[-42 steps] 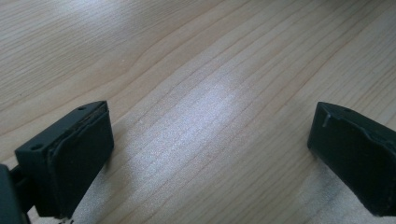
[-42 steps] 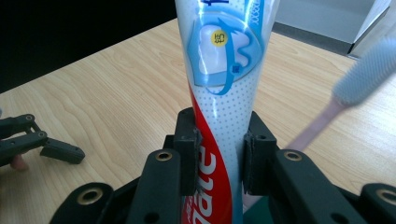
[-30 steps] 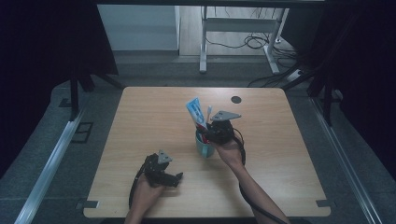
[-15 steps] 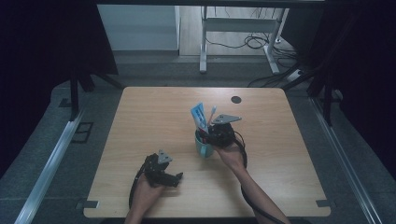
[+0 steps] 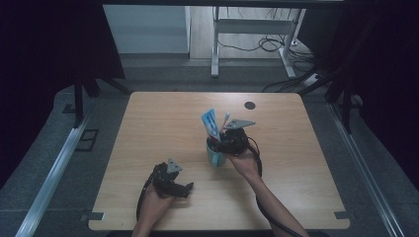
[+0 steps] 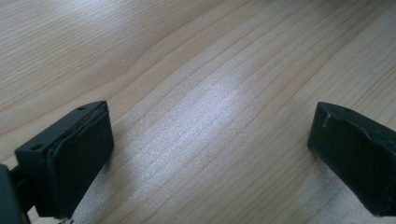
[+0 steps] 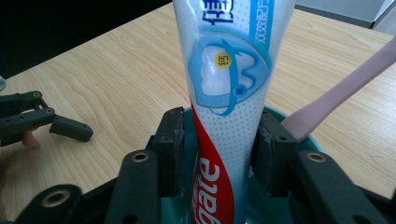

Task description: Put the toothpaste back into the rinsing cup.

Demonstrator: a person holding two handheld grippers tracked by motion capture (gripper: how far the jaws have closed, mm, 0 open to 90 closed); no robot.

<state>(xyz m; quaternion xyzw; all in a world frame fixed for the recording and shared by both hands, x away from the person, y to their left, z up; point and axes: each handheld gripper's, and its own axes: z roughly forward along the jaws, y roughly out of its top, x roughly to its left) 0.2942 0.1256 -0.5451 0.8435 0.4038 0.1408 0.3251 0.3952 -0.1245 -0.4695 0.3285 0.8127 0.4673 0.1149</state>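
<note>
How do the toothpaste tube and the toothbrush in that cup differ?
The toothpaste tube is broad and flat, printed white, blue and red; the toothbrush shows a thin, plain pink handle. The tube stands nearly upright between the right gripper's jaws, while the toothbrush leans against the rim, clear of them. Both stand in the teal cup.

Both grippers were black: the left gripper (image 5: pixel 189 187) carried a small grey three-cornered plate and thick squared pads (image 6: pixel 84 154), while the right gripper (image 7: pixel 219 154), with a larger grey plate, a black cable trailing at six o'clock, showed round brass-ringed screw holes; forearms bare.
</note>
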